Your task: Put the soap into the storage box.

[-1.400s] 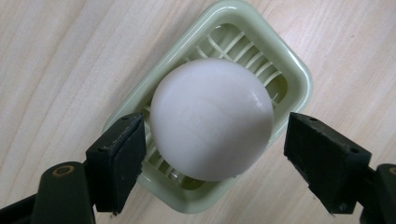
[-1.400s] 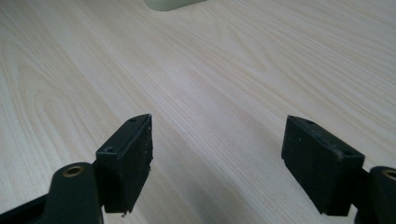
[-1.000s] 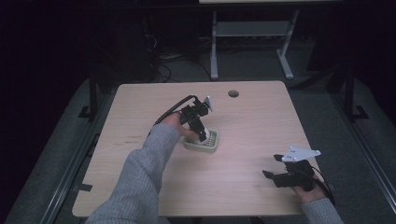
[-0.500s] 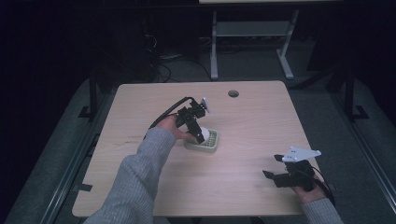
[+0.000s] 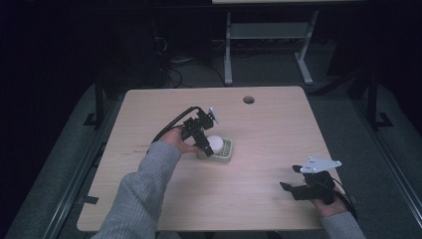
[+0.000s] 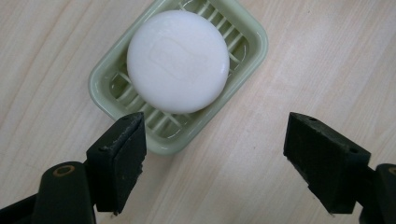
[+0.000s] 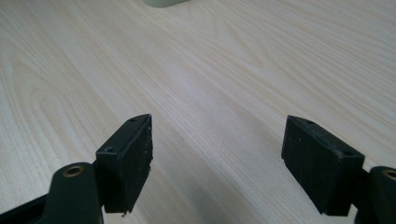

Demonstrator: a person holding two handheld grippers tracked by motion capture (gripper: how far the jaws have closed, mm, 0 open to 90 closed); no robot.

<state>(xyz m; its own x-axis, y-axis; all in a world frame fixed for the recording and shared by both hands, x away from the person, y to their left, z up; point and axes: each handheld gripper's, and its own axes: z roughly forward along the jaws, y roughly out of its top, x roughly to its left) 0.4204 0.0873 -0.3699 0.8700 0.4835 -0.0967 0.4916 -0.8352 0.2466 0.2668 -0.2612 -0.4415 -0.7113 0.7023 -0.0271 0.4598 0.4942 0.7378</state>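
The table (image 5: pixel 268 129) is carrying a green dish (image 6: pixel 250 51) near its middle, and a white soap (image 6: pixel 177 60) is lying in the dish. The left gripper (image 6: pixel 215 144) is hovering just above the dish's edge, jaws spread wide and gripping nothing. The right gripper (image 7: pixel 217 158) is resting low over bare wood near the table's front right corner, well apart from the dish, jaws likewise gaping wide.

The high view looks forward and down from above the person's side, taking in the whole worktop (image 5: pixel 259 124) from afar. The left gripper view looks almost straight down, close over the soap dish (image 6: pixel 243 60); the right gripper view skims low across bare wood, catching that dish's edge (image 7: pixel 163 3).
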